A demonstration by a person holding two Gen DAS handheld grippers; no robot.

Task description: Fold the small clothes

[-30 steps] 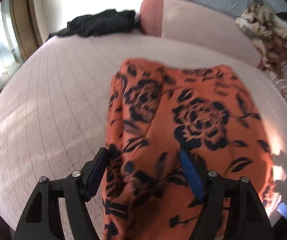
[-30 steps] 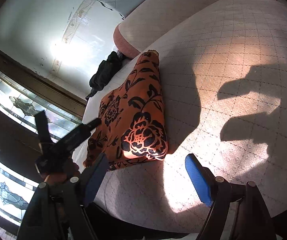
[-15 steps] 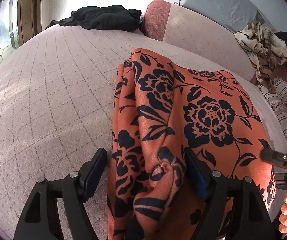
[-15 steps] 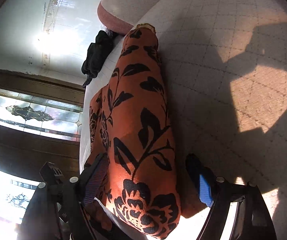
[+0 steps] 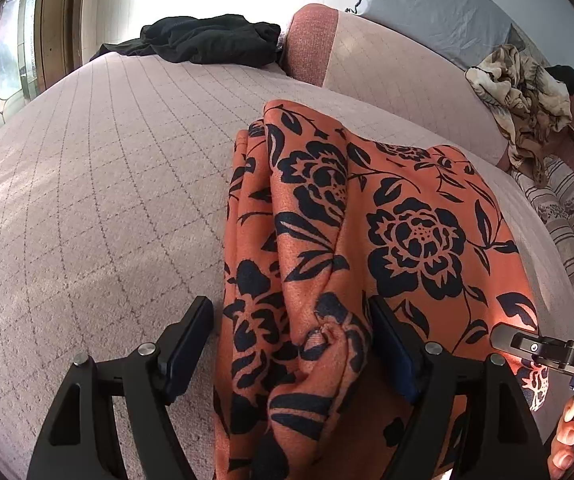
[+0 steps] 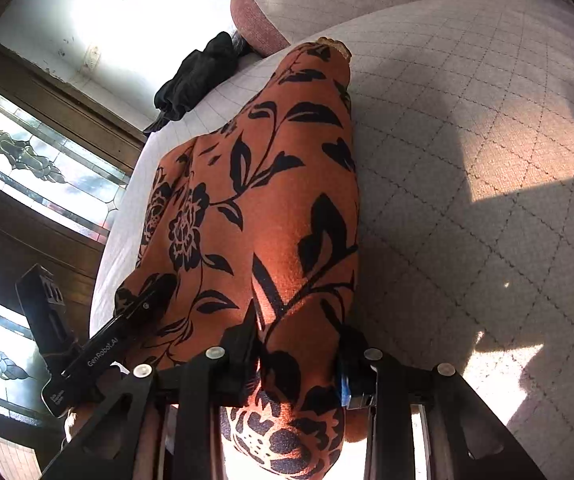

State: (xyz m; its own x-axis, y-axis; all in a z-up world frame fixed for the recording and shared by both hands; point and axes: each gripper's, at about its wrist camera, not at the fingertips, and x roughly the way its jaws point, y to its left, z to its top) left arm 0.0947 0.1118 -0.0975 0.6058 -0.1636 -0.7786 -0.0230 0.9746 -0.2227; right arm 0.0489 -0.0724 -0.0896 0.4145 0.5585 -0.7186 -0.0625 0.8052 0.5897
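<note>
An orange cloth with a black flower print (image 5: 387, 216) lies folded lengthwise on a pale quilted bed (image 5: 99, 208), running from the lower middle of the left wrist view up toward its centre. The left gripper (image 5: 291, 346) stands wide at the bottom of that view: a bunched fold of the cloth sits between its fingers, the right finger against the fabric and the left finger (image 5: 189, 344) apart from it, over bare quilt. In the right wrist view the right gripper (image 6: 297, 354) is at the bottom centre, its jaws closing on the near end of the cloth, and both pads already press the fabric. A dark garment (image 5: 203, 38) lies at the top of the bed, beside a pink bolster (image 5: 311, 48). A crumpled patterned cloth (image 5: 523, 88) sits at the upper right.
</note>
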